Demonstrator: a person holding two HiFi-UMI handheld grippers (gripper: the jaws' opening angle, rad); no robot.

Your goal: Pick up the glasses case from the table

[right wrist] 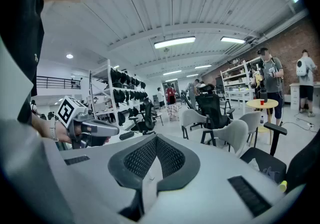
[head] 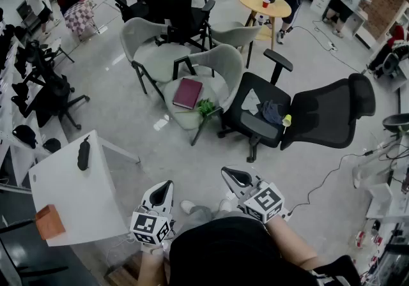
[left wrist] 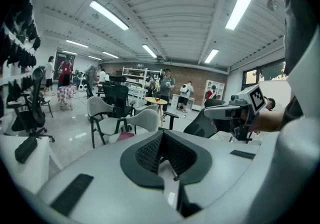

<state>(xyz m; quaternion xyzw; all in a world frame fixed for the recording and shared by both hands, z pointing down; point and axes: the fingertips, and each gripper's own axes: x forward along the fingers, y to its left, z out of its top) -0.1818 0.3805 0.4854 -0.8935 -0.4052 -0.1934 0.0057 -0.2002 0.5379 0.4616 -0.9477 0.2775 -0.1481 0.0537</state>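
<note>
The glasses case [head: 84, 152] is a slim black pouch lying on the white table [head: 77, 195] at the left of the head view. In the left gripper view the case [left wrist: 26, 149] lies low at the left on the same table [left wrist: 22, 170]. My left gripper [head: 166, 188] is held over the floor, to the right of the table and apart from the case; its jaws are shut and empty [left wrist: 161, 134]. My right gripper [head: 234, 175] hangs further right, also shut with nothing in it [right wrist: 156, 138]. Each gripper shows in the other's view.
An orange-brown block [head: 50, 221] sits on the table's near corner. Ahead stand a grey chair [head: 217, 71] with a maroon book [head: 187, 93], black office chairs [head: 319, 115] and a round yellow table [head: 268, 2]. People stand at the back of the room.
</note>
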